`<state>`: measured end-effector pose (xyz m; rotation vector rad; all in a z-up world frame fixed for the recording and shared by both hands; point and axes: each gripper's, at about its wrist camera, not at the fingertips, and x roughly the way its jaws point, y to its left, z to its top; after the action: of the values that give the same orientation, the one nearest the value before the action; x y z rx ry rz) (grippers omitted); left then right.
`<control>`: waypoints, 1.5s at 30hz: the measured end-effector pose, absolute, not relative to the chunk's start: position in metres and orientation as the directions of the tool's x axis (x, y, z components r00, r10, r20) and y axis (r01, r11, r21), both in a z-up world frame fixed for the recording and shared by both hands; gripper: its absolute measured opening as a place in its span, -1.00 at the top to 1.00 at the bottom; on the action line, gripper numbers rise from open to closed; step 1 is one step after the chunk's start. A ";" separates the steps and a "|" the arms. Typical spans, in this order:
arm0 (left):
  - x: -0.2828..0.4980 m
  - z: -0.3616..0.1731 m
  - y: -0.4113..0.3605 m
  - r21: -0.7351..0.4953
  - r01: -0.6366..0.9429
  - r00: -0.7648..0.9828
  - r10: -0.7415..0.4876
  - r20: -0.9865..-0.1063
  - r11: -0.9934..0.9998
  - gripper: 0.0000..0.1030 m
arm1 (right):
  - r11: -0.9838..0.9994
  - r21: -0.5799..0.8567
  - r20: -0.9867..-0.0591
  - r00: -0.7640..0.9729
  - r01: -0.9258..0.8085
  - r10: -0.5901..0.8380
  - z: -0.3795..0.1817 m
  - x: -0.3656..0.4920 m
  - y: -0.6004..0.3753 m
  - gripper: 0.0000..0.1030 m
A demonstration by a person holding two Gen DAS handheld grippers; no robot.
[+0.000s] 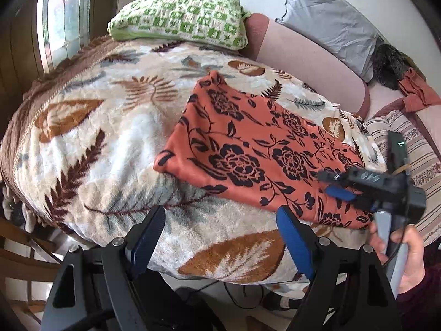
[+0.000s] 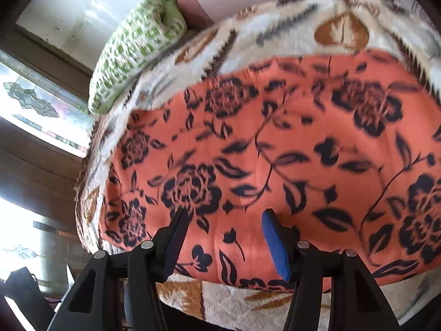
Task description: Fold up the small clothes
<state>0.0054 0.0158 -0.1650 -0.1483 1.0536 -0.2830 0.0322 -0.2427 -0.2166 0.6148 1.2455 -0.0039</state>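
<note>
Bed or couch surface covered by a plush cream blanket (image 1: 115, 143) with brown and grey leaf print, filling most of both views. Window with patterned glass (image 1: 66, 19) at upper left of the left wrist view. Green-and-white crocheted pillow (image 1: 179, 19) at top centre, grey pillow (image 1: 330, 24) upper right, pink cushion (image 1: 308, 55) between them. Striped cushion (image 1: 408, 143) at right edge, with a crumpled orange cloth (image 1: 419, 91) above it.

The orange garment (image 1: 256, 149) with black flower print lies spread flat on the blanket, centre to right of the left wrist view; it fills the middle of the right wrist view.

Left gripper (image 1: 220, 237) at bottom centre of its own view, jaws spread wide, nothing between them, hanging over bare blanket just short of the garment's near edge. No contact visible.

Right gripper (image 2: 223, 229) at bottom centre of its own view, jaws partly apart, tips over the near edge of the garment; only flat fabric lies behind the gap, no fold pinched. Whether the tips touch the cloth cannot be told, view is blurred. In the left wrist view it shows at lower right above the garment's right corner, held by a hand (image 1: 408, 259) with a dark red sleeve (image 1: 424, 298).
</note>
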 end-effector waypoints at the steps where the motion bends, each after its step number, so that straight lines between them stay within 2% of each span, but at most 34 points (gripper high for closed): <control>1: 0.005 -0.164 0.016 -0.247 0.162 0.466 -0.295 -0.834 0.955 -0.61 | 0.849 0.417 -0.891 0.329 0.325 0.312 -0.219 0.033 -0.241 -0.16; 13: -0.002 -0.177 0.050 -0.270 0.140 0.442 -0.304 -0.844 0.953 -0.62 | 0.859 0.404 -0.879 0.393 0.314 0.270 -0.176 0.040 -0.228 -0.16; 24: 0.000 -0.208 0.117 -0.413 -0.127 0.398 -0.335 -0.854 0.902 -0.61 | 0.815 0.503 -0.824 0.445 0.288 0.351 -0.168 0.015 -0.222 -0.16; 28: 0.005 -0.215 0.112 -0.445 -0.170 0.390 -0.355 -0.850 0.879 -0.59 | 0.794 0.527 -0.811 0.457 0.303 0.365 -0.173 0.002 -0.238 -0.16; 31: 0.017 -0.213 0.093 -0.493 -0.135 0.392 -0.411 -0.823 0.859 -0.60 | 0.781 0.538 -0.809 0.455 0.317 0.372 -0.179 -0.005 -0.248 -0.16; 36: 0.050 -0.223 0.068 -0.505 -0.162 0.394 -0.413 -0.821 0.848 -0.61 | 0.755 0.565 -0.793 0.473 0.333 0.385 -0.183 -0.018 -0.262 -0.16; 39: 0.069 -0.231 0.059 -0.563 -0.173 0.405 -0.463 -0.788 0.808 -0.61 | 0.746 0.571 -0.789 0.482 0.344 0.382 -0.184 -0.026 -0.272 -0.16; 43: 0.088 -0.233 0.044 -0.539 -0.151 0.448 -0.429 -0.784 0.829 -0.59 | 0.729 0.577 -0.789 0.481 0.368 0.382 -0.190 -0.033 -0.281 -0.16; 44: 0.091 -0.236 0.042 -0.518 -0.154 0.442 -0.411 -0.798 0.841 -0.58 | 0.724 0.581 -0.787 0.482 0.371 0.385 -0.192 -0.035 -0.282 -0.16; 45: 0.093 -0.240 0.041 -0.508 -0.156 0.433 -0.404 -0.806 0.847 -0.38 | 0.723 0.583 -0.787 0.482 0.371 0.387 -0.193 -0.035 -0.282 -0.16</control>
<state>0.0933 0.0411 -0.2397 -0.5687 1.1287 -0.1650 -0.0346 -0.2823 -0.1931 0.8049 1.1017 0.0109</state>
